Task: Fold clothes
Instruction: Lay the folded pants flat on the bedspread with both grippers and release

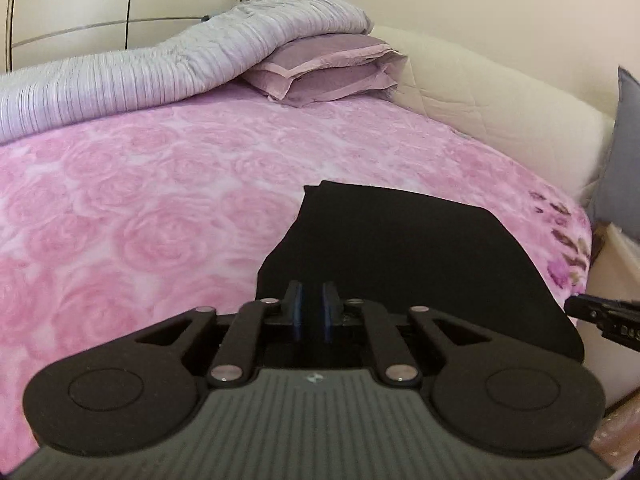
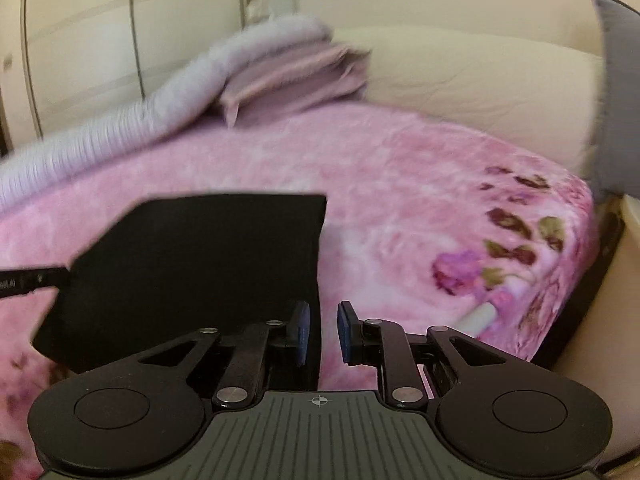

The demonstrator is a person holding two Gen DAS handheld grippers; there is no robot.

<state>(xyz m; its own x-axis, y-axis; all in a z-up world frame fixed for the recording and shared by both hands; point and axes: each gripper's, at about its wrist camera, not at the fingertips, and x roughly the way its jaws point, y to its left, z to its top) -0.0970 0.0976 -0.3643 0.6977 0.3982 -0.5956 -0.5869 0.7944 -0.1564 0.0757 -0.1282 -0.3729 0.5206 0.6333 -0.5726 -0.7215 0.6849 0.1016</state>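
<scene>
A folded black garment (image 1: 400,252) lies flat on the pink rose-patterned bedspread (image 1: 140,208). My left gripper (image 1: 312,308) hovers over the garment's near left part, its blue pads a small gap apart and holding nothing. In the right wrist view the garment (image 2: 200,264) lies left of centre. My right gripper (image 2: 323,330) is open at the garment's right edge, its left pad over the black cloth and its right pad over the bedspread (image 2: 400,200). The view is blurred. Each gripper's tip shows in the other's view: the right gripper (image 1: 600,316) and the left gripper (image 2: 28,280).
A striped lilac duvet (image 1: 140,72) and mauve pillows (image 1: 328,72) lie at the bed's far side. A cream padded headboard (image 1: 500,108) and a grey cushion (image 1: 624,152) stand on the right. Cream wardrobe doors (image 1: 80,0) are behind. The bed edge drops off at right.
</scene>
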